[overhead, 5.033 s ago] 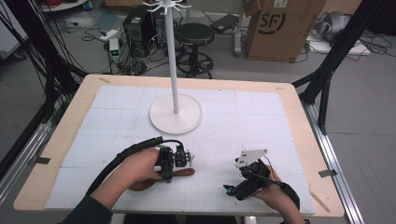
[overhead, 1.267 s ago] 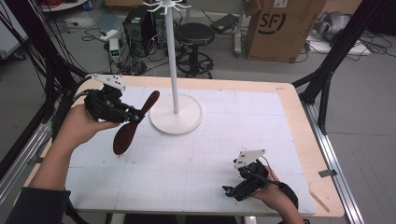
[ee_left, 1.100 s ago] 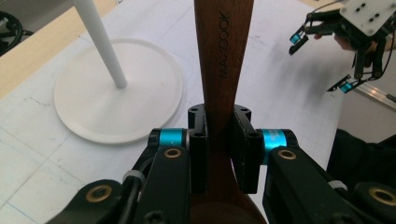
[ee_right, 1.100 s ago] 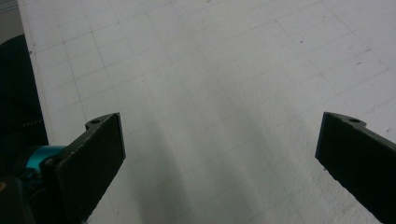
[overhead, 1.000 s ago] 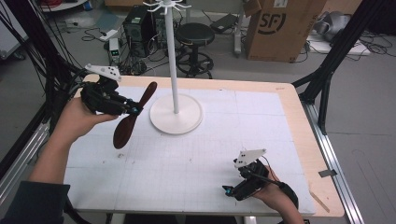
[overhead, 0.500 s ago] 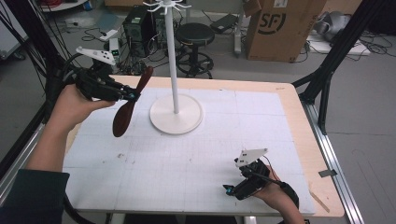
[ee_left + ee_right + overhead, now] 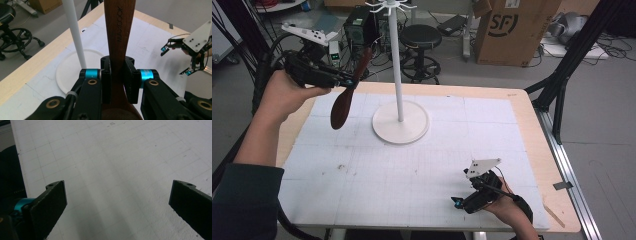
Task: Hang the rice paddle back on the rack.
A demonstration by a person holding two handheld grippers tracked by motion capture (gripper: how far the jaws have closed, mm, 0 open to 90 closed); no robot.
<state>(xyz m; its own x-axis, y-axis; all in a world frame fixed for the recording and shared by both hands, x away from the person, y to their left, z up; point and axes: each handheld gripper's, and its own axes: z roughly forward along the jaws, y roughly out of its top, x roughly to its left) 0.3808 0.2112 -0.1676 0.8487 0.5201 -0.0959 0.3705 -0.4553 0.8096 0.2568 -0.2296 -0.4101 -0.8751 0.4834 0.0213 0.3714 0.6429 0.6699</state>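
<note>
A person's right gripper (image 7: 472, 199) rests near the table's front edge, at about five o'clock from the white stand's base (image 7: 400, 122), its jaws spread wide over bare gridded mat (image 7: 120, 170) with nothing between them. Farther off, at about ten o'clock from the base, the left gripper (image 7: 344, 80) hangs well above the table (image 7: 532, 125), its pads (image 7: 106, 80) pressed together on the narrow neck of a dark wooden spoon (image 7: 348, 90); in the left gripper view the handle (image 7: 119, 27), stamped with a maker's name, rises straight up from the pinch. From above, the spoon tilts, bowl low toward seven o'clock and handle tip up toward one o'clock, just beside but apart from the stand's white pole (image 7: 394, 60), whose hooks (image 7: 390, 6) crown the top at twelve o'clock.

Judged from how things lie, the pick-up is done: the spoon is clear of the mat and carried up beside the rack. What appears left is to bring the handle end onto one of the hooks and let go; whether the handle has a hole or loop for hanging cannot be told. No hook bears anything, as far as can be seen.

For containers, a closed cardboard box (image 7: 517, 30) stands on the floor beyond the table at about one o'clock, its contents hidden
</note>
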